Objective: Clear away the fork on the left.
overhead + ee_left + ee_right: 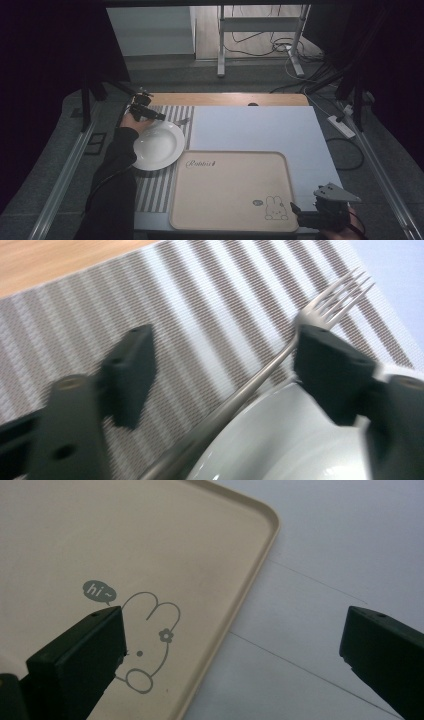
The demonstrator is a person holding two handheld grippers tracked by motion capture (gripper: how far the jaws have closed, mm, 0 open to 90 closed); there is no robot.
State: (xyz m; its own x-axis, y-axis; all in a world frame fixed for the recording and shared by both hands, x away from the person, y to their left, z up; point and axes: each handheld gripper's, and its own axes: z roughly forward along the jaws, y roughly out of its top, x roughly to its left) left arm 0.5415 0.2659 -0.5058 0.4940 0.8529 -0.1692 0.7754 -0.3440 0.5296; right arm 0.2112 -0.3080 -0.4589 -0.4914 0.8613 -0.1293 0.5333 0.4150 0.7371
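A white plate (157,145) rests on a striped placemat (155,190) at the left. A metal fork (182,121) lies at the plate's far rim, its tines (340,290) on the mat and its handle across the plate (280,440). My left gripper (157,116) hovers at that rim. It stands open (225,347), with the fork handle between the jaws and close to the right one. My right gripper (300,212) is open (232,617) over the front right corner of a beige tray (225,190), with nothing between its jaws.
The tray (125,540) carries a rabbit drawing (150,645) and lies on a white sheet (250,127) that covers the right of the table. Wooden tabletop shows along the far edge (225,99). Stands and cables are on the floor beyond.
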